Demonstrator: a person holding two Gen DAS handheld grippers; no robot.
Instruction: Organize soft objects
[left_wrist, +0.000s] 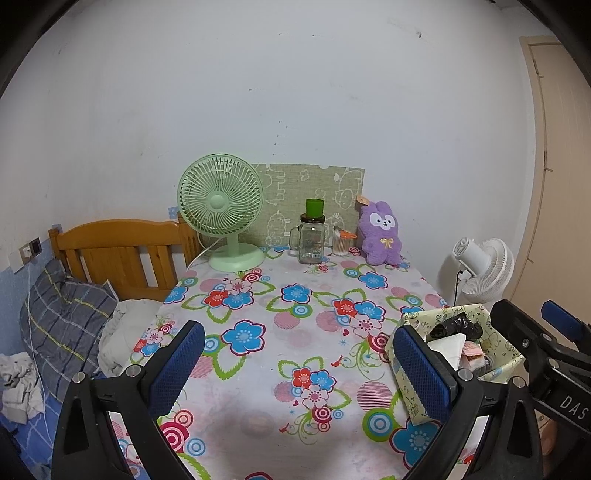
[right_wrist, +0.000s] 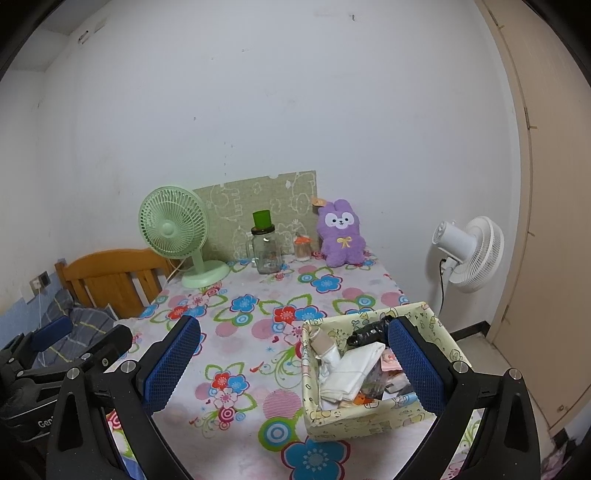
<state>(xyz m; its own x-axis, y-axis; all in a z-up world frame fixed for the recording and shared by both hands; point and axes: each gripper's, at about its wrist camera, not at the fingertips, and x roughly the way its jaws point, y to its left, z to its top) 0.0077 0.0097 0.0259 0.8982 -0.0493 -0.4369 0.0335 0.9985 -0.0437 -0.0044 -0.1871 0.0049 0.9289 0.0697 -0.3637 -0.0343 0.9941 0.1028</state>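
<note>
A purple plush rabbit (left_wrist: 381, 232) sits upright at the far edge of the flowered table (left_wrist: 280, 317), against the wall; it also shows in the right wrist view (right_wrist: 341, 234). A yellow fabric bin (right_wrist: 369, 410) at the near right holds a white cloth (right_wrist: 351, 373), a black bundle (right_wrist: 369, 334) and other small items; the left wrist view shows the bin (left_wrist: 495, 343) too. My left gripper (left_wrist: 295, 363) is open and empty above the near table. My right gripper (right_wrist: 293, 363) is open and empty, its right finger over the bin.
A green desk fan (left_wrist: 221, 210), a glass jar with a green lid (left_wrist: 312, 236) and a small toothpick jar (left_wrist: 341, 243) stand at the far edge. A wooden bed headboard (left_wrist: 122, 251) and a pillow (left_wrist: 62, 325) lie left. A white floor fan (right_wrist: 469, 254) stands right.
</note>
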